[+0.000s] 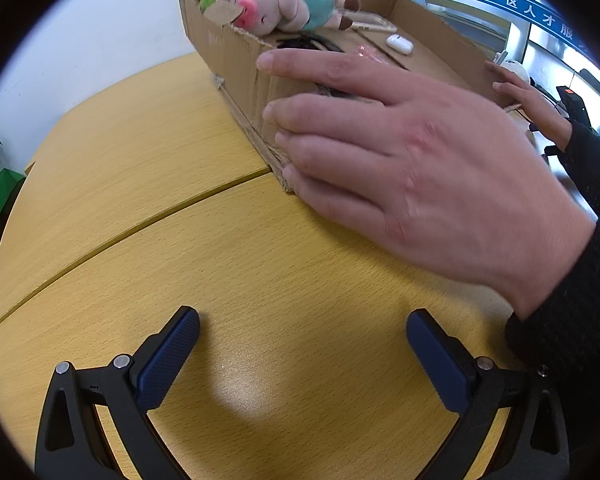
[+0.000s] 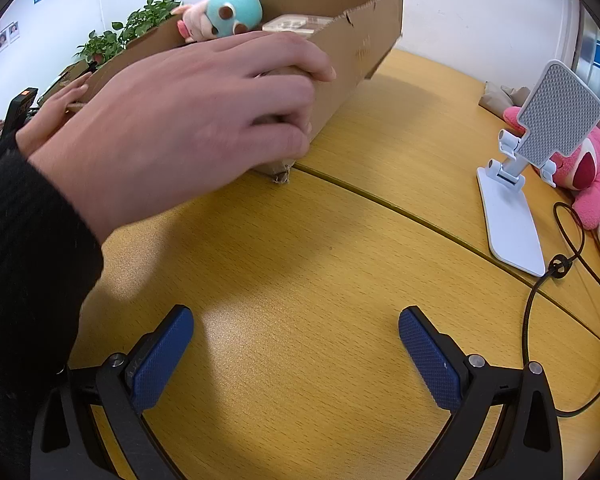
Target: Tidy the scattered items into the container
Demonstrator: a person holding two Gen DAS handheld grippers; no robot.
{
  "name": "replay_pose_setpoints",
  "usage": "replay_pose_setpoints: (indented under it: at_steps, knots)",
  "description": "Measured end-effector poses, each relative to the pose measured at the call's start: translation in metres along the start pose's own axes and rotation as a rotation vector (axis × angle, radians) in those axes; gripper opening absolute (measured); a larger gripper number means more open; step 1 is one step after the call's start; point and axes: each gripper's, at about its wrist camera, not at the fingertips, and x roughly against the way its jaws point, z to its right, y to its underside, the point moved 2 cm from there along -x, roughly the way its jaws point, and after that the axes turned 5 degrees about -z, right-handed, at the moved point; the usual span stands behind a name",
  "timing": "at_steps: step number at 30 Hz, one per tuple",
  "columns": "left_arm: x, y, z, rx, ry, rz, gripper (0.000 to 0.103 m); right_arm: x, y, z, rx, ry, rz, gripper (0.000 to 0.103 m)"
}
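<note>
A shallow cardboard box (image 1: 236, 60) stands on the yellow wooden table (image 1: 140, 184); it also shows in the right wrist view (image 2: 352, 40). Inside lie a pig plush (image 1: 280, 4) in a teal outfit, a white earbud case (image 1: 399, 44), a clear plastic case (image 2: 296, 24) and dark items. Two bare hands hold the box: one hand (image 1: 412, 160) on its near corner, the other hand (image 1: 528, 100) on the far side. My left gripper (image 1: 302, 356) is open and empty over bare table. My right gripper (image 2: 296, 354) is open and empty too.
A white phone stand (image 2: 516, 184) and a pink bear plush (image 2: 588, 172) sit at the table's right, with a black cable (image 2: 540, 288) beside them. A potted plant (image 2: 124, 36) stands behind the box. A seam (image 1: 140, 220) crosses the tabletop.
</note>
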Motion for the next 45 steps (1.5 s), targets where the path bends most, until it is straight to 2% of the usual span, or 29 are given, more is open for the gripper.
replay_pose_setpoints:
  at_steps: [45]
  knots:
    - [-0.007, -0.008, -0.013, 0.001, -0.001, 0.0, 0.103, -0.001, -0.001, -0.002, -0.002, -0.001, -0.001, 0.103]
